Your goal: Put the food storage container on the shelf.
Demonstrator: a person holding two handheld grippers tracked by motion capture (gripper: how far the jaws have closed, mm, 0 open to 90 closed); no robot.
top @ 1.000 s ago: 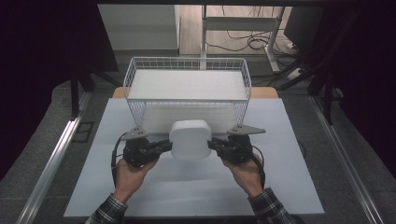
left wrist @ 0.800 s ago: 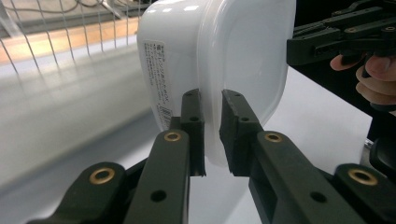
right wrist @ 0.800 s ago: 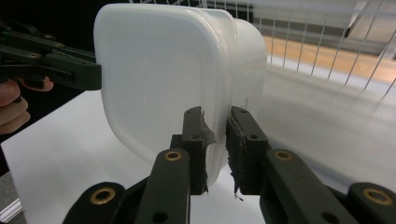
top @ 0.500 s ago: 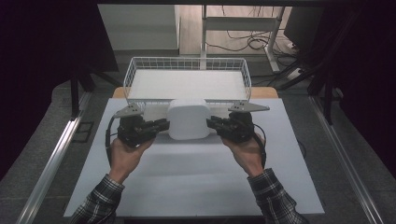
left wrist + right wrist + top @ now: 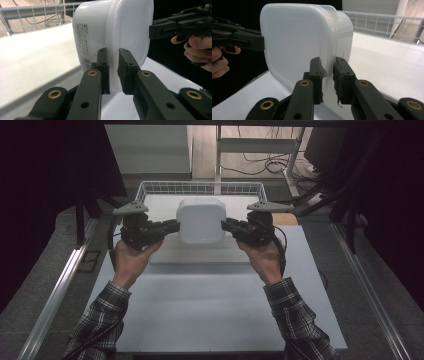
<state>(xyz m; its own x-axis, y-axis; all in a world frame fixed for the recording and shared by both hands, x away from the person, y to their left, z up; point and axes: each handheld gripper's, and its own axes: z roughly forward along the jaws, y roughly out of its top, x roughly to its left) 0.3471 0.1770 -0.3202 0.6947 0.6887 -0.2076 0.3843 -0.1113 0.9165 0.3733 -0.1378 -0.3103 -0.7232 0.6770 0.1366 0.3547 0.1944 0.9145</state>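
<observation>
A white plastic lidded container hangs in the air above the table, in front of the wire basket. My left gripper is shut on the rim at its left side, and my right gripper is shut on the rim at its right side. In the left gripper view the container stands on edge between my black jaws, with a printed label on its side and the other gripper beyond it. In the right gripper view the container is clamped the same way, lid facing left.
The white wire basket with a white flat floor stands at the table's far edge. A white sheet covers the table nearer me. Metal rails run along both sides. Cables and a frame lie on the floor behind.
Both grippers have lifted the container upward and away from me, from just above the table near the basket front to a higher spot over the basket's near side.
</observation>
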